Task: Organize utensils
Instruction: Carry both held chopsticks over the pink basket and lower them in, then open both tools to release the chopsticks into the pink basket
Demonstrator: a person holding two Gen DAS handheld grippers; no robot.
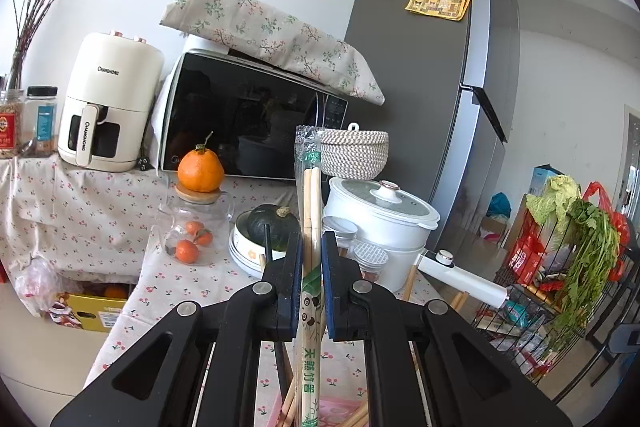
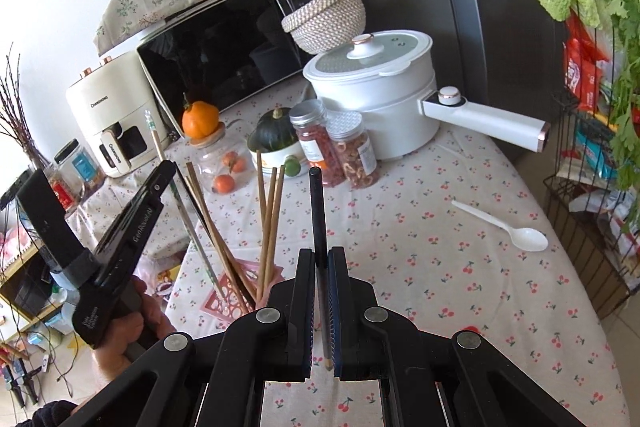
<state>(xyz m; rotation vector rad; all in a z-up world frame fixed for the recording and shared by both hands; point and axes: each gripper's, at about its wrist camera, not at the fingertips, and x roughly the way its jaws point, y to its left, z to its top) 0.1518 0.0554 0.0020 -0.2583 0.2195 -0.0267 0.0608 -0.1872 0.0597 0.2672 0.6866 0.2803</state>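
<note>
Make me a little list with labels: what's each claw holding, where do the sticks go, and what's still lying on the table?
left gripper: shut on wrapped chopsticks, held upright
right gripper: shut on a black pencil, point toward the camera
holder: pink holder at the table's near edge, with wooden chopsticks standing in it
still loose: white plastic spoon lying on the cherry-print tablecloth
behind: white pot, two jars

My left gripper (image 1: 311, 247) is matt black plastic with blue rubbery pads, closed on pale wooden chopsticks (image 1: 311, 211) in a glossy clear wrapper. My right gripper (image 2: 321, 259) pinches a matt black stick (image 2: 319, 211). The tablecloth (image 2: 440, 227) is printed cloth, the spoon (image 2: 508, 227) smooth white plastic, the pot (image 2: 384, 95) glossy white.
</note>
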